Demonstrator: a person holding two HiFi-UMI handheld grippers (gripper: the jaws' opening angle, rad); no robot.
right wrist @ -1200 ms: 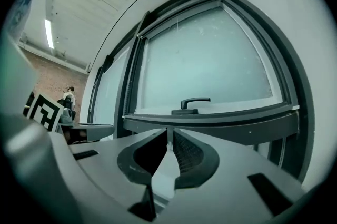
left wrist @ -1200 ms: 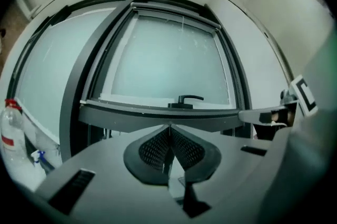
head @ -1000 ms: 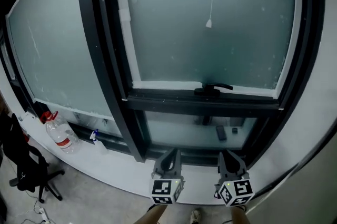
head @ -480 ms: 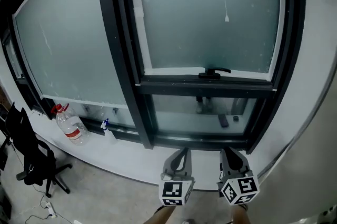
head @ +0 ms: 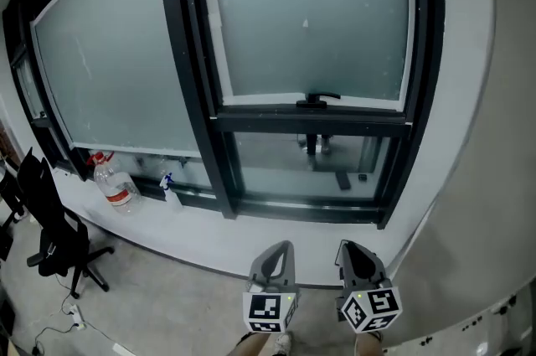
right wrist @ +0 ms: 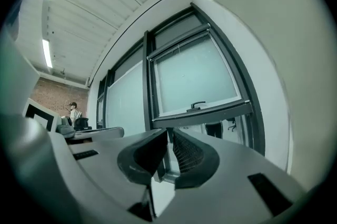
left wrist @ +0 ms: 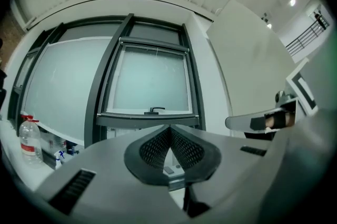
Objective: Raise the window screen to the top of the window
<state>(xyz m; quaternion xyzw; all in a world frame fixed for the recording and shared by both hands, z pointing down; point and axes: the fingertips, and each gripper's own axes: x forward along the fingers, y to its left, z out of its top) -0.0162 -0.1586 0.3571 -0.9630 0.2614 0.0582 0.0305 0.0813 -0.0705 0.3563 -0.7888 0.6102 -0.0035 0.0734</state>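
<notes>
Presently the left gripper (head: 280, 250) and right gripper (head: 350, 250) sit closed and empty. Take the frosted, white-edged window screen (head: 356, 28) by its small black handle (head: 311, 100) (likely light, stiff).

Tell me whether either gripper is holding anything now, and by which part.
Nothing is held. The left gripper and right gripper both show jaws shut together on nothing, clear of the black window handle.
</notes>
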